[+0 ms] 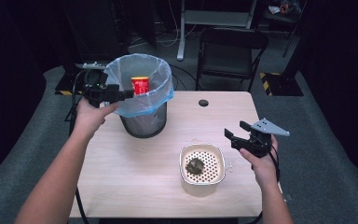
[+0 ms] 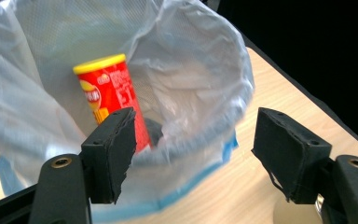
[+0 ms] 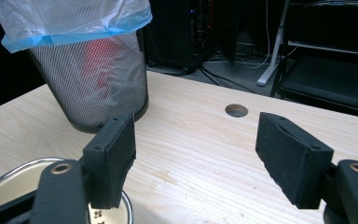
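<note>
Already the left hand-held gripper hangs at the bin rim, jaws apart and empty; the red can stands inside the liner, so that drop looks done. Right hand-held gripper, also open and empty, waits beside the strainer bowl on the table, whose scrap remains.

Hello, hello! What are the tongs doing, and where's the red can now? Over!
Left tongs open, empty, at the bin rim. Right tongs open, empty, beside the strainer bowl. Red can upright inside the bagged wire bin. Nothing in the way.
</note>
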`<state>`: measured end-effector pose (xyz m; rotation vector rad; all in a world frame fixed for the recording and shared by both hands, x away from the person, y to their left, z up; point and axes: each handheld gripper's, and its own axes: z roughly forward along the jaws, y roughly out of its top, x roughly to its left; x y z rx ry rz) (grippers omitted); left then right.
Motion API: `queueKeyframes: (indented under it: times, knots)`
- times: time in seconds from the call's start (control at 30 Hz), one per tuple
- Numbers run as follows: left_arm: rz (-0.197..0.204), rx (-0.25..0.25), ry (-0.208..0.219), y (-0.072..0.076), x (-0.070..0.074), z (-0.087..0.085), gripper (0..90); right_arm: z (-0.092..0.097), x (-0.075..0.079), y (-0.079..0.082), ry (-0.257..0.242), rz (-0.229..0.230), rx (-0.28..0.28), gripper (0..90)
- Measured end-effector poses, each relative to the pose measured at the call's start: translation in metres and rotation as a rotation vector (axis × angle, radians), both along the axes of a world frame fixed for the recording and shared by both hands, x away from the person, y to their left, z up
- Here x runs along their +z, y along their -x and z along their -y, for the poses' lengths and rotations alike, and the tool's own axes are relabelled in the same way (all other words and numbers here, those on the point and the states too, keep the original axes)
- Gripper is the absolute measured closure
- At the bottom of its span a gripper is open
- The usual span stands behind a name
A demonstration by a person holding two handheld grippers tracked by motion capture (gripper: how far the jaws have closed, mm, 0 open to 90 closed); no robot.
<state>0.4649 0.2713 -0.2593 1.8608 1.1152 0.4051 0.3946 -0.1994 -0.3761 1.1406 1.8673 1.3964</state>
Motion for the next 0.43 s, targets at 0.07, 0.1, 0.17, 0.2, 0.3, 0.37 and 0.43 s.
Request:
queueKeyframes:
  times: [0.07,0.1,0.17,0.2,0.3,0.37,0.43]
  knots:
    - [0.003,-0.009,0.007,0.009,-0.007,-0.004,30.0,0.0,0.0,0.0,0.001,0.001,0.003,28.2]
    - [0.008,-0.013,0.008,0.012,-0.01,-0.005,29.9,0.0,-0.001,0.0,0.004,0.001,0.005,28.3]
    - [0.015,-0.021,0.009,0.017,-0.016,-0.007,29.7,0.0,-0.001,0.0,0.007,-0.002,0.002,28.2]
    - [0.01,-0.023,0.012,0.021,-0.02,-0.008,29.7,0.0,-0.001,-0.001,0.01,-0.003,0.002,28.2]
    - [0.025,-0.04,-0.007,0.032,-0.032,-0.01,29.0,0.0,-0.002,-0.001,0.012,-0.003,0.0,28.2]
    - [0.037,-0.048,-0.015,0.041,-0.041,-0.012,28.4,0.0,-0.002,0.0,0.013,-0.002,-0.001,28.2]
    - [0.045,-0.039,-0.026,0.048,-0.049,-0.015,27.8,0.001,-0.003,-0.001,0.013,-0.005,-0.002,28.1]
